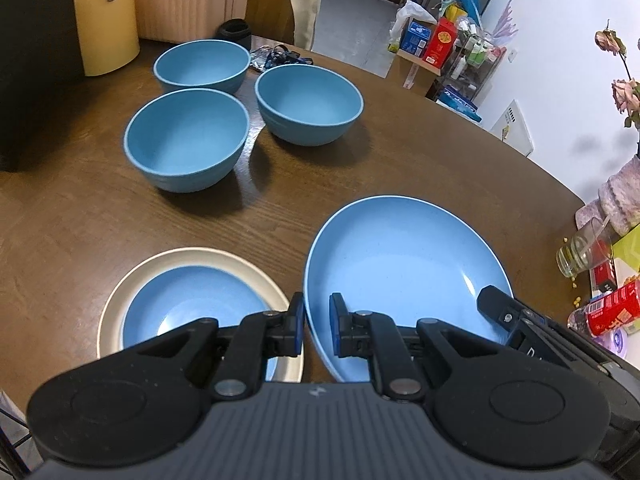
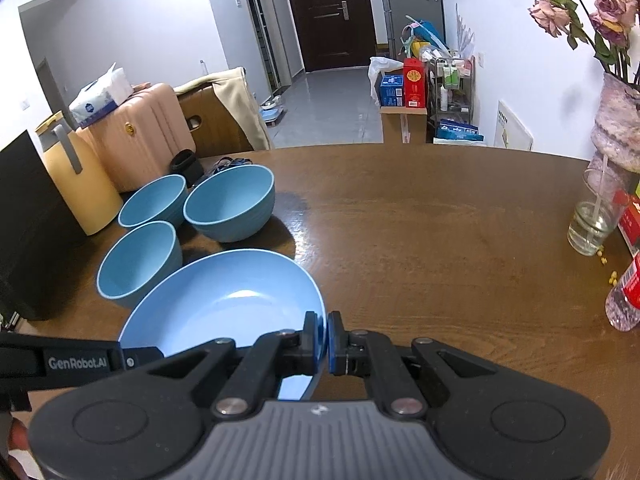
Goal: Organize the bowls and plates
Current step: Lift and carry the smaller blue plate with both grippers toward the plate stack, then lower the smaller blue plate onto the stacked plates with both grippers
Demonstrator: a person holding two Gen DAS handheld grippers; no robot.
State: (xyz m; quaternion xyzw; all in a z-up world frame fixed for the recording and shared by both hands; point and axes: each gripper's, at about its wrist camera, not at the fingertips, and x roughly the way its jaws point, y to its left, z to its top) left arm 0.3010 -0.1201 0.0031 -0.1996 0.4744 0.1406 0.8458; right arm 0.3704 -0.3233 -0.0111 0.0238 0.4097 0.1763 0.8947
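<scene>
The large blue plate [image 1: 404,276] is being held up over the brown desk [image 1: 420,160], tilted, gripped from two sides. The left gripper [image 1: 316,326] is straddling the plate's left rim, its fingers [image 1: 296,320] narrowed so that one sits outside the rim and one inside; whether both pads are actually pressing on it cannot be told. The right gripper [image 2: 323,342] is pinching the plate's [image 2: 224,300] opposite rim, its fingers [image 2: 312,340] drawn in tight with the blue edge between them. The right gripper is also showing in the left wrist view, reaching in at the plate's right edge.

Just left of the large blue plate, a smaller blue plate [image 1: 192,304] is lying inside a cream plate [image 1: 120,292] on the desk. Beyond the large blue plate, three blue bowls [image 1: 188,140] are standing upright in a close cluster. Well to the right of the plate, a drinking glass [image 2: 596,216] and a red-labelled bottle [image 2: 628,296] are standing near the desk's edge, with a vase of dried roses [image 2: 616,120] behind them.
</scene>
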